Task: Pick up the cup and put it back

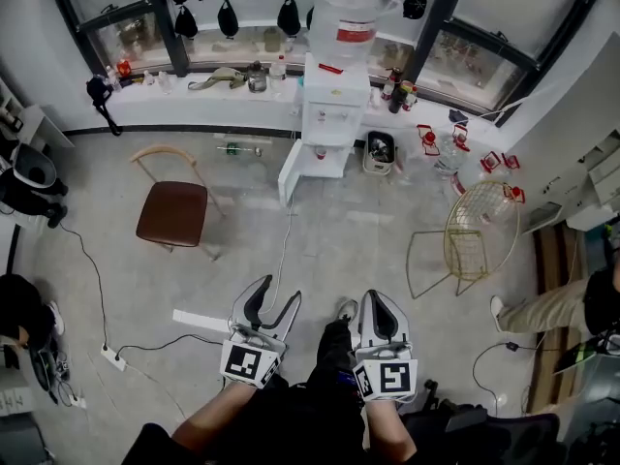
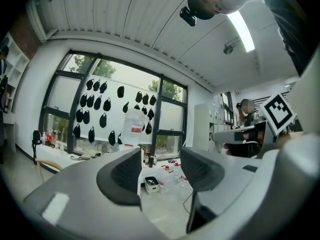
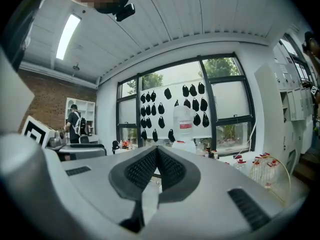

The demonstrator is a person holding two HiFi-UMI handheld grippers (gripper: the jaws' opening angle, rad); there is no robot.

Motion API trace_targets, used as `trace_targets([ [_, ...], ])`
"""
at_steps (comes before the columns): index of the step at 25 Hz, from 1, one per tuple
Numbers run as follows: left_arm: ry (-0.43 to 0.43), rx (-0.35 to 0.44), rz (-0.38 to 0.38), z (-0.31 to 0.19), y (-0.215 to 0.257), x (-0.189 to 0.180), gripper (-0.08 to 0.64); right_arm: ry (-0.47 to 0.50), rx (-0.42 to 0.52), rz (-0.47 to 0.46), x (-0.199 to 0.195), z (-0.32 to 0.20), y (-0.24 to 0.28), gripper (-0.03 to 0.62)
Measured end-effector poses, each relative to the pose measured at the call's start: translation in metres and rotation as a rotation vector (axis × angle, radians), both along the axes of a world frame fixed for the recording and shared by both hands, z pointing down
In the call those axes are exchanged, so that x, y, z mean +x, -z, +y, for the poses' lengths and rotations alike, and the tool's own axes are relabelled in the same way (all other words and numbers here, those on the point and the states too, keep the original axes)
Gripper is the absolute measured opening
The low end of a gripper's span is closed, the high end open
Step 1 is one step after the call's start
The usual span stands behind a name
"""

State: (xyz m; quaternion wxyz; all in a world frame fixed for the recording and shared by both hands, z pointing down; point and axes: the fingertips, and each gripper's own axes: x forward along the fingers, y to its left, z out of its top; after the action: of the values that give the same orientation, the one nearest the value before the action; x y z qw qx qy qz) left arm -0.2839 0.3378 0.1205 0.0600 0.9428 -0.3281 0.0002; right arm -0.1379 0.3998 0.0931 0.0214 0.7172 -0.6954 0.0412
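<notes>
No cup can be made out in any view. In the head view my left gripper is low in the picture above the grey floor, its jaws apart with nothing between them. The left gripper view shows the same: my left gripper has its dark pads spread, with the room visible through the gap. My right gripper sits beside it on the right. In the right gripper view the pads of my right gripper meet at the tip and hold nothing. Both grippers point level across the room toward the windows.
A white water dispenser with a large bottle on top stands against the window counter. A brown chair is on the left and a gold wire chair on the right. A cable and power strip lie at the lower left. A person's leg shows at the right edge.
</notes>
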Motion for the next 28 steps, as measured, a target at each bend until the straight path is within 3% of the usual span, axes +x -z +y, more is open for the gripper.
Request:
trace_targets([
  [8,0.129,-0.001,-0.008,-0.106,-0.021,0.118,0.254,0.163,0.011,0.044,0.112,-0.130,-0.007,-0.007],
  [14,0.208,-0.020,-0.030,-0.172,-0.036,0.195,0.262,0.233,-0.011,0.003,0.191,-0.213,-0.018,-0.007],
  [21,0.264,-0.038,-0.067,-0.228,-0.079,0.240,0.263,0.276,-0.022,-0.034,0.242,-0.276,-0.059,-0.008],
  [28,0.251,-0.060,-0.094,-0.298,-0.161,0.276,0.267,0.303,-0.034,-0.027,0.267,-0.337,-0.131,-0.008],
])
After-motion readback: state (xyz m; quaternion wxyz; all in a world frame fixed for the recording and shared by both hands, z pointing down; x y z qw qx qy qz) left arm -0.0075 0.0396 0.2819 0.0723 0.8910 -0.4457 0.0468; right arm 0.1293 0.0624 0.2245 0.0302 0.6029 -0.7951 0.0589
